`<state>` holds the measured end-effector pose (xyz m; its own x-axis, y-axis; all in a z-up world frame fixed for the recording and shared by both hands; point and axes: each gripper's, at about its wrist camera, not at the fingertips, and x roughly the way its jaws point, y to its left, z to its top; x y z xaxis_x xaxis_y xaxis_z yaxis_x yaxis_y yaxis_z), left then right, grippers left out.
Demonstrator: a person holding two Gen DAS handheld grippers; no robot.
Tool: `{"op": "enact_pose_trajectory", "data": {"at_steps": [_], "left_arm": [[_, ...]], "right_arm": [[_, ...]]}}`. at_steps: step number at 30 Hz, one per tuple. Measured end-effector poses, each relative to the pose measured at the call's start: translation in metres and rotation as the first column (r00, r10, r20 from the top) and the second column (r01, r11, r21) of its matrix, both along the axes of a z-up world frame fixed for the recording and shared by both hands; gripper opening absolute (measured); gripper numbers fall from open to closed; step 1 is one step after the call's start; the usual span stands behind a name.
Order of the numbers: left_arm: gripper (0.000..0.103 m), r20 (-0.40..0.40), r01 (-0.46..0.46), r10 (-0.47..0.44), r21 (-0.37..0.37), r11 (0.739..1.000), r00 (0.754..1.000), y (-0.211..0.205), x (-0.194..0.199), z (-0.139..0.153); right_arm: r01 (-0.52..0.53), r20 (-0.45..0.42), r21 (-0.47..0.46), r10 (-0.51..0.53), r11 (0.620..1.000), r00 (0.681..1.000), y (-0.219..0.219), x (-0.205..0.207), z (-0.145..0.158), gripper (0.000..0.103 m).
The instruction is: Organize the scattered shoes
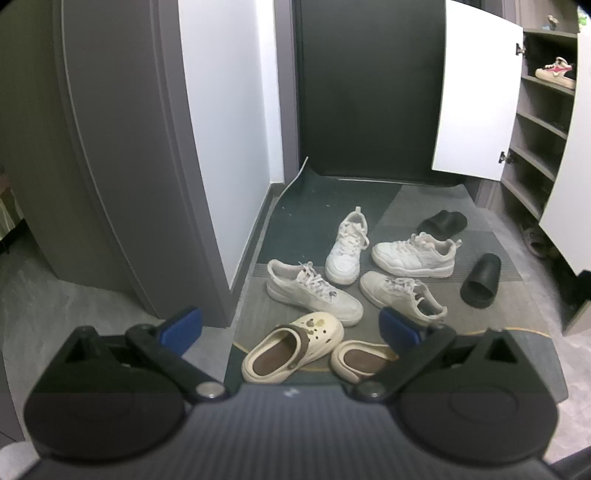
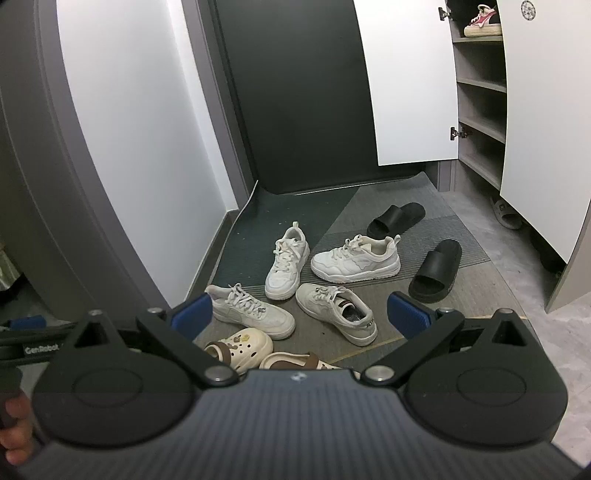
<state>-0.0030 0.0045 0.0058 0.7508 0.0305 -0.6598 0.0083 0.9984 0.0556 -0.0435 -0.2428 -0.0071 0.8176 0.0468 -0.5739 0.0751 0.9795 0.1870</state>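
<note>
Several shoes lie scattered on a grey-green doormat. Two cream clogs are nearest. Behind them lie white sneakers, one pointing toward me, one side-on, and one beige. Two black slides rest on the right. My left gripper is open above the clogs, holding nothing. My right gripper is open too, empty, over the sneakers.
An open shoe cabinet with grey shelves stands at right, its white doors swung out. A pink-and-white sneaker sits on an upper shelf. A dark entry door is behind; a grey door frame at left.
</note>
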Motion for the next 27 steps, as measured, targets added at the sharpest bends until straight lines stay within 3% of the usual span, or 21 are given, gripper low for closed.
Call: {"op": "enact_pose_trajectory", "data": {"at_steps": [11,19,27], "left_arm": [[0.103,-0.081,0.067,-0.075,-0.090,0.994,0.994,-0.006,-0.001,-0.013],[0.103,-0.195,0.081,-0.122,-0.206,0.975,0.973,-0.002,0.007,-0.025],[0.103,-0.267,0.060,-0.113,-0.198,0.978,0.957,0.007,0.006,-0.038]], "right_arm": [[0.008,-0.027,0.001,-0.008,1.000,1.000,0.004,0.003,-0.007,0.103],[0.014,-0.051,0.024,-0.013,1.000,0.999,0.003,0.006,-0.011,0.103],[-0.011,-0.063,0.033,0.013,0.999,0.998,0.013,0.015,-0.014,0.103]]}}
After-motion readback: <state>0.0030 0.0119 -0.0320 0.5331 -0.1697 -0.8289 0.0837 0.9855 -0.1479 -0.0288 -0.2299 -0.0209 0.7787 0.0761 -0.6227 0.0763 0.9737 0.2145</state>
